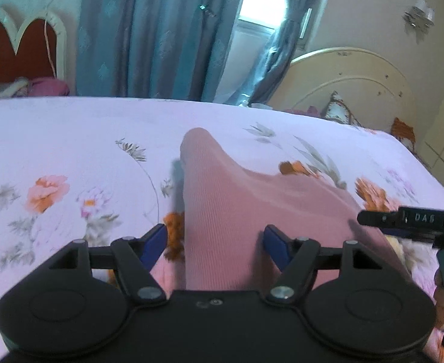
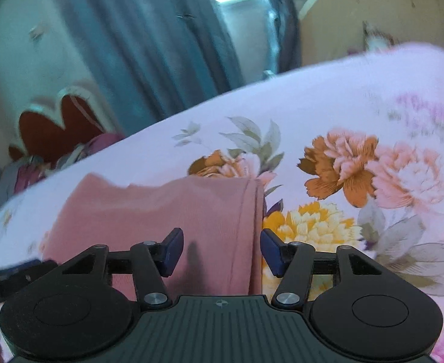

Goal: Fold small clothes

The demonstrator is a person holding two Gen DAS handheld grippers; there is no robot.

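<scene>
Pink garment laid on a floral bed, both claws spread wide above it.

From the left wrist, the left claw (image 1: 214, 246) is seen released, its blue pads either side of the ribbed pink garment (image 1: 222, 211), which lies on the bed (image 1: 70, 127); the right claw (image 1: 403, 220) is glimpsed at the right edge, its state not discernible there. From the right wrist, the right claw (image 2: 221, 249) is seen released over the garment (image 2: 167, 208), whose hemmed edge is shown only here, beside a yellow flower print (image 2: 312, 224).
</scene>
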